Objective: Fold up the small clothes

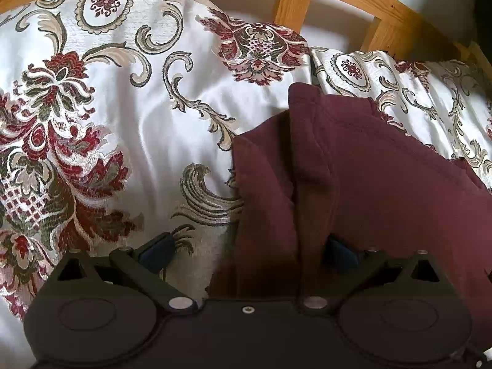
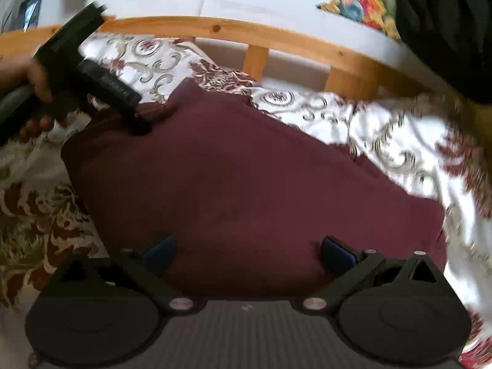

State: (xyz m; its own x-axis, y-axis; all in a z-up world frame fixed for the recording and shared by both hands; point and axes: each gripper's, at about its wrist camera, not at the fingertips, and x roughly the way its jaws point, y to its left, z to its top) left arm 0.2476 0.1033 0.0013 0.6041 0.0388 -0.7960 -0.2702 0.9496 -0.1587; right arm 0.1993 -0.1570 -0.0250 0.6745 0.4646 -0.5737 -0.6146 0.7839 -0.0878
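Observation:
A dark maroon garment (image 2: 233, 184) lies folded on a floral bedspread (image 1: 123, 117). In the left wrist view the garment (image 1: 369, 184) fills the right half, with a fold ridge running up its middle. My left gripper (image 1: 249, 249) is open, its right finger over the garment's left edge and its left finger over the bedspread. It also shows in the right wrist view (image 2: 138, 126), its tip touching the garment's far left corner. My right gripper (image 2: 247, 250) is open, both blue pads over the garment's near edge.
A wooden bed frame rail (image 2: 246, 35) with slats runs along the far side, a white wall behind it. Colourful pictures (image 2: 359, 3) hang on the wall. A dark object (image 2: 446, 30) sits at the upper right. The bedspread (image 2: 384, 141) surrounds the garment.

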